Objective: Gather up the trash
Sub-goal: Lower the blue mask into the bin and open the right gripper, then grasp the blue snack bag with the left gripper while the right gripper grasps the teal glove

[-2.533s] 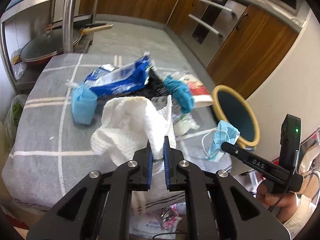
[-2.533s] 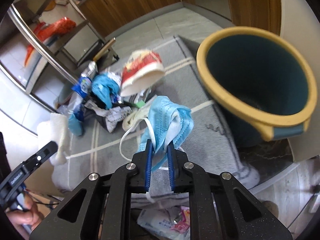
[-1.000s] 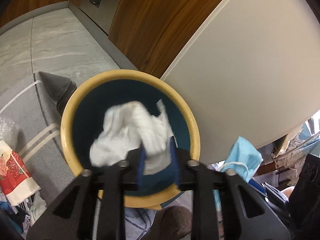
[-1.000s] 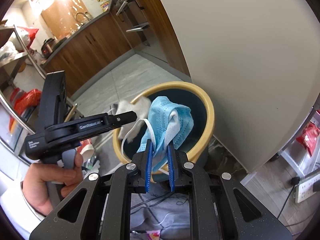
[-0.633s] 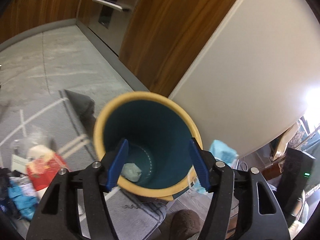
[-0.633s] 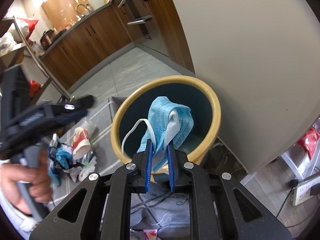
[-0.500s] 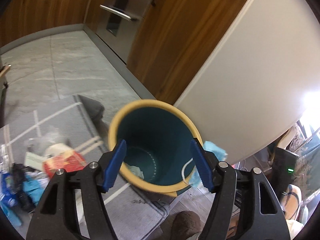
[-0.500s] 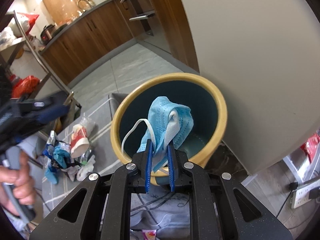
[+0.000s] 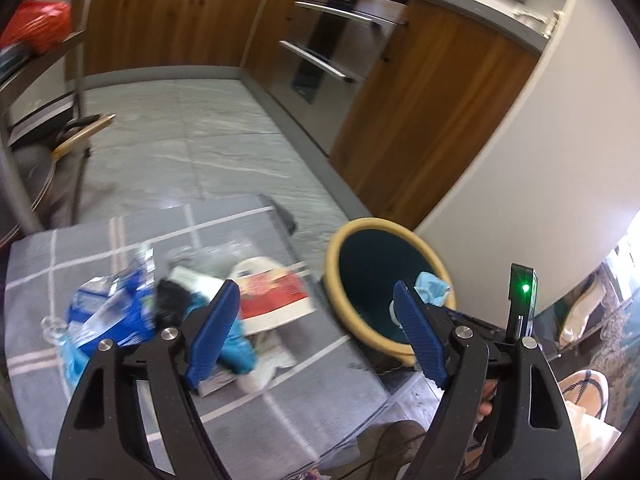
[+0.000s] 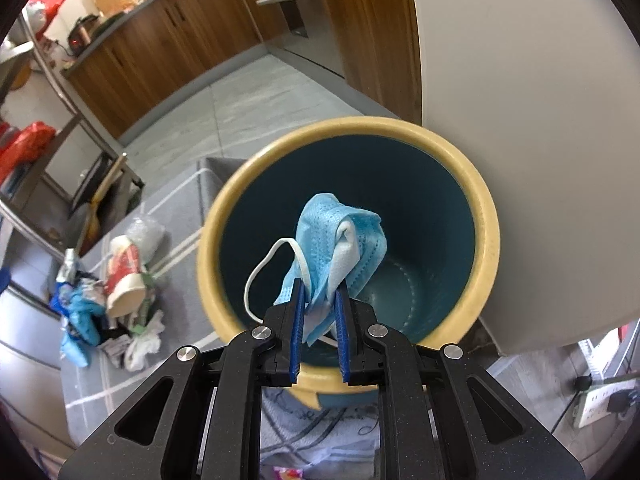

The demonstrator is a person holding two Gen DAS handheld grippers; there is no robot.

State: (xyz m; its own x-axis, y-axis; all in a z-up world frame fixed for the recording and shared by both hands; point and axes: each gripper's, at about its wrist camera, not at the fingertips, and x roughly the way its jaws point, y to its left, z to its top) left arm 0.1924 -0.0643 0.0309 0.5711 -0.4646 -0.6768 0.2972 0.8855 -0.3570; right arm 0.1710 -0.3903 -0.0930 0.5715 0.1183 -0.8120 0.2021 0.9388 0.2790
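My right gripper (image 10: 318, 300) is shut on a blue face mask (image 10: 340, 232) and holds it over the mouth of the teal bin with a yellow rim (image 10: 486, 216). My left gripper (image 9: 316, 320) is open and empty, above the grey checked mat (image 9: 304, 392). A trash pile lies on the mat: a red and white paper cup (image 9: 272, 296), a blue plastic bag (image 9: 108, 316), a blue glove (image 9: 238, 348). The bin (image 9: 340, 280) stands right of the pile, with the mask (image 9: 434, 286) over its far rim. The pile also shows in the right wrist view (image 10: 116, 292).
Wooden kitchen cabinets (image 9: 420, 120) and an oven (image 9: 320, 52) line the far side. A white wall panel (image 10: 540, 120) stands right behind the bin. A metal rack (image 9: 24, 128) with a pan stands at the left. A wall socket (image 10: 600, 404) is low right.
My left gripper let the white cloth fall into the bin, opened, and swung back left toward the trash pile. My right gripper carried the mask from the mat to above the bin.
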